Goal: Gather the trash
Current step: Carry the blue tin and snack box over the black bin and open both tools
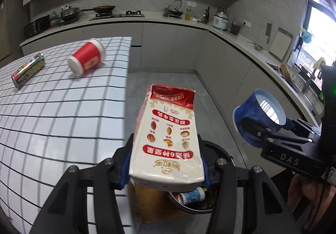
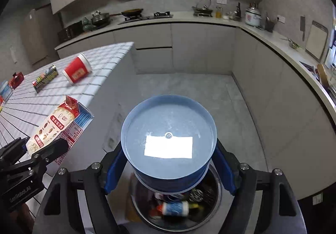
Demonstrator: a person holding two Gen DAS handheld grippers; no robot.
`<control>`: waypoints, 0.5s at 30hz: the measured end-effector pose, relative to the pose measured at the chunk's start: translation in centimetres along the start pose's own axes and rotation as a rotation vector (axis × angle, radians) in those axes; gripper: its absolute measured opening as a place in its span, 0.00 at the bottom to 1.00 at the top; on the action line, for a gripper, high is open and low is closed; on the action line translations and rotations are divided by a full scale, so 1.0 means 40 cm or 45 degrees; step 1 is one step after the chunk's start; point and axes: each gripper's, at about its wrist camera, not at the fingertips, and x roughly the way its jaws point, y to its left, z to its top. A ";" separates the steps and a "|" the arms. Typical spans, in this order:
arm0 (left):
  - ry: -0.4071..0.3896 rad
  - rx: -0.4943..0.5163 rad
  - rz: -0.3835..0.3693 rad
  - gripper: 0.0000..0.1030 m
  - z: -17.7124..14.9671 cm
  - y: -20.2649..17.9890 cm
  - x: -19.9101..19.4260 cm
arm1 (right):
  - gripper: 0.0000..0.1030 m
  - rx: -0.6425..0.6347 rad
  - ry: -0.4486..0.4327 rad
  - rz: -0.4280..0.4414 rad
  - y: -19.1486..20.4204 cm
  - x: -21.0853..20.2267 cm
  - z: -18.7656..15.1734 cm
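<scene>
Left gripper [image 1: 166,162] has the milk carton [image 1: 168,139] clamped between its blue-padded fingers [image 1: 125,167], jaws drawn in to the width of the box, the carton's red end pointing away from the camera and its print upside down. Below the carton's near end sits the trash bin [image 1: 218,147], dark rim showing, with a small blue-and-white bottle [image 1: 192,195] lying inside. So the carton hangs right over the bin's edge, just off the corner of the tiled table [image 1: 52,112].

Over to the right gripper [image 2: 170,168]: it is closed on the blue cup [image 2: 169,141], fingers pressing both sides of the cup's wall, the open mouth facing the lens with a bright rectangle of reflected light inside. Directly beneath it, the bin [image 2: 217,189] again, littered with wrappers and that same bottle [image 2: 175,208].

On the table, well apart from both claws, a red paper cup [image 1: 87,57] lies on its side, a can [image 1: 28,70] lying flat near it.
</scene>
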 end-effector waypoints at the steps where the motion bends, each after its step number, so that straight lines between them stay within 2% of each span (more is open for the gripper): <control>1: 0.009 -0.001 -0.006 0.52 -0.008 -0.014 0.007 | 0.76 0.002 0.007 -0.005 -0.016 0.002 -0.011; 9: 0.082 -0.021 -0.014 0.52 -0.085 -0.108 0.054 | 0.76 -0.036 0.097 0.004 -0.113 0.062 -0.124; 15: 0.143 -0.048 -0.018 0.52 -0.145 -0.154 0.086 | 0.76 -0.125 0.162 0.043 -0.129 0.114 -0.215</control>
